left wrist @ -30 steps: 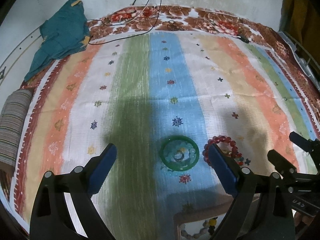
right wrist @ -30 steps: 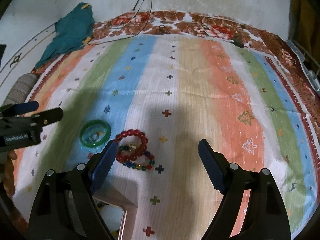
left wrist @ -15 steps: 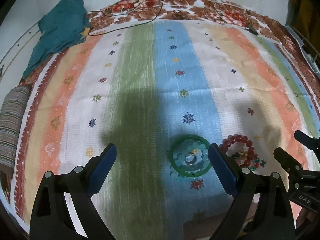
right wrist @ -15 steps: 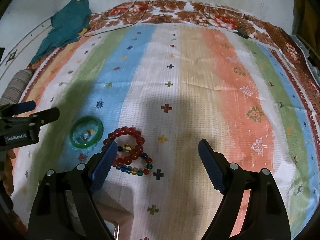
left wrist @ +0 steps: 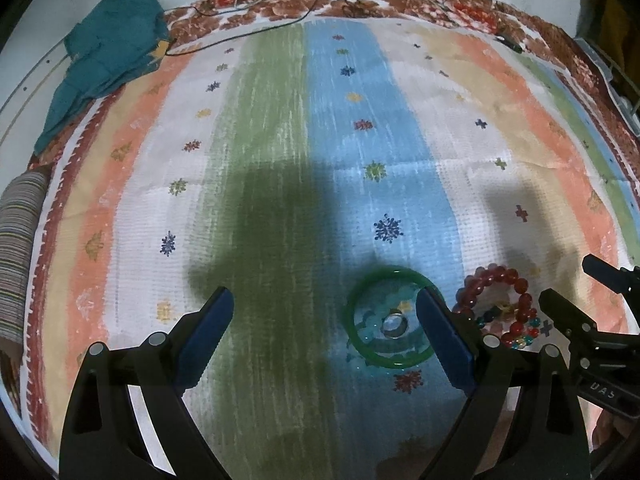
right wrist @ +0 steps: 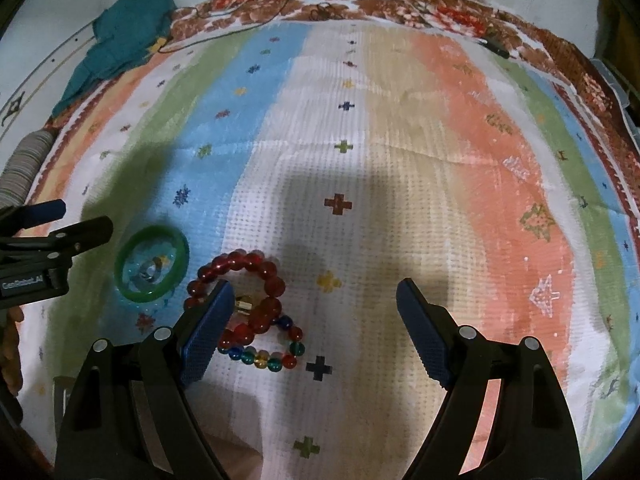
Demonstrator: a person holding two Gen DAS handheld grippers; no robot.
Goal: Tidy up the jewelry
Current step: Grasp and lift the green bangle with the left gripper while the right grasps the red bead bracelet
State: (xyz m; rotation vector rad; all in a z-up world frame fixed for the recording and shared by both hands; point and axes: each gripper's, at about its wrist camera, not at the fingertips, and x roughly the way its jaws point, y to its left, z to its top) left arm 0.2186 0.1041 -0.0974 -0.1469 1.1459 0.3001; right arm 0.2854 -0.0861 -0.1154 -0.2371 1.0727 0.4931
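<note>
A green bangle [left wrist: 390,318] lies on the striped cloth with a small silver ring [left wrist: 394,325] inside it; it also shows in the right wrist view [right wrist: 151,264]. A red bead bracelet [left wrist: 500,304] lies right of it, overlapping a multicoloured bead bracelet [right wrist: 266,350] and a small gold piece [right wrist: 245,303]. My left gripper [left wrist: 326,336] is open, its right finger over the bangle's right edge. My right gripper [right wrist: 310,330] is open, its left finger over the red bracelet [right wrist: 244,280]. Both hover empty.
The striped cloth [left wrist: 280,140] covers the surface. A teal garment [left wrist: 108,52] lies at the far left corner with thin black cables [left wrist: 248,28] beside it. A striped roll [left wrist: 18,256] sits at the left edge. A box corner [right wrist: 60,392] shows bottom left.
Both grippers have moved forward and lower over the cloth. The bangle and bracelets now sit closer to the fingers; the box has slipped mostly out of view. Both stay open.
</note>
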